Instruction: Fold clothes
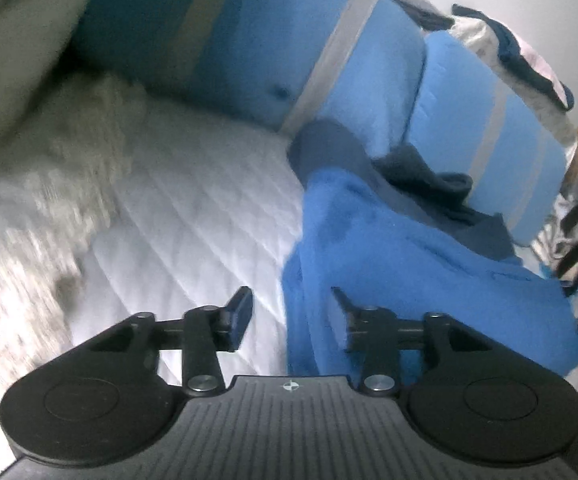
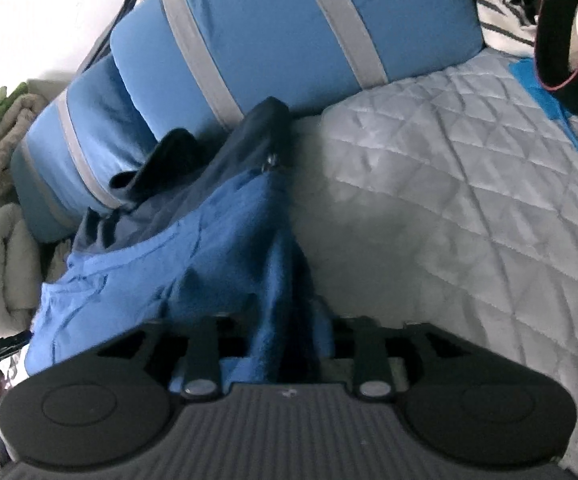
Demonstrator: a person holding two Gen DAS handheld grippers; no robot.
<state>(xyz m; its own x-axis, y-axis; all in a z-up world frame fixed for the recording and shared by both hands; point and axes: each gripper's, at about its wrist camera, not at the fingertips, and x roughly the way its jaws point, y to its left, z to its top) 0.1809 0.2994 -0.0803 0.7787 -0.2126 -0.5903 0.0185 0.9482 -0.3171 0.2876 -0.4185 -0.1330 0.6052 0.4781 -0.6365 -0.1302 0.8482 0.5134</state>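
I see the blue garment (image 1: 389, 264) lying bunched on the quilted white bedcover (image 1: 193, 208), its dark collar end at twelve o'clock against the blue striped pillows (image 1: 289, 40). My left gripper (image 1: 289, 316) stands spread, its edge fold loose between the fingers. My right gripper (image 2: 285, 344) has cloth bunched between its jaws, but I cannot tell whether they pinch it.

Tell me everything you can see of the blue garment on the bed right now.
The blue garment looks like soft, fleecy cloth in bright blue, with a darker navy part toward the pillows that carries a small metal fastener. It lies crumpled, unfolded, on the white quilted bedcover, its far end against the striped blue pillows. A bunched fold runs up between the right gripper's jaws; the left gripper straddles its edge, jaws apart.
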